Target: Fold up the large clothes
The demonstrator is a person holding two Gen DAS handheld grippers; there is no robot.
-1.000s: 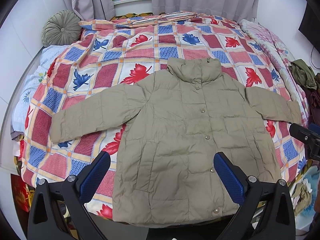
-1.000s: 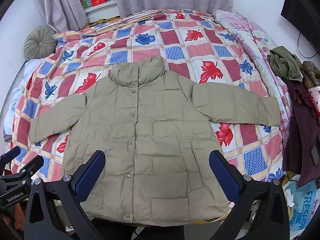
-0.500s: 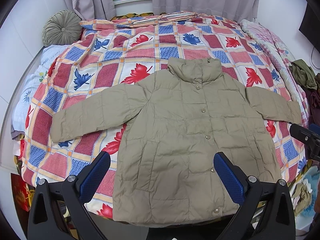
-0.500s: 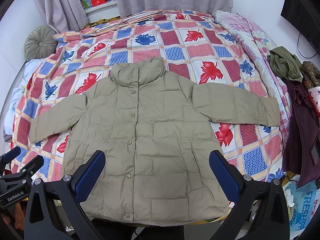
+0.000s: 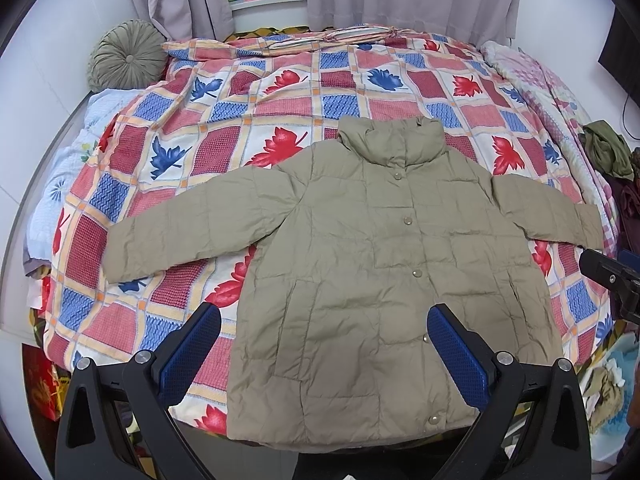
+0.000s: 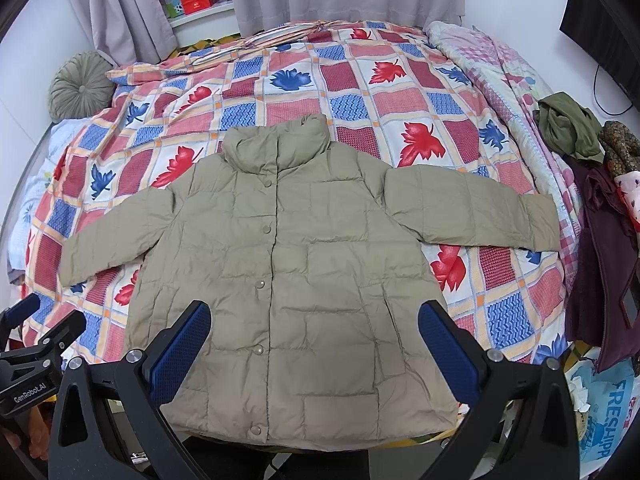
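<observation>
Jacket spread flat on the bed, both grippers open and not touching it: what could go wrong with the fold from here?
1. The jacket looks puffy and slippery; a thin pinch by the right gripper or left gripper may slip off.
2. Its hem hangs over the bed edge, so a tug could drag the jacket off.
3. The far sleeve ends near the pile of clothes and might snag it.

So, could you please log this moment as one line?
jacket: flat on bed, sleeves spread, unfolded | left gripper: open, empty | right gripper: open, empty
</observation>
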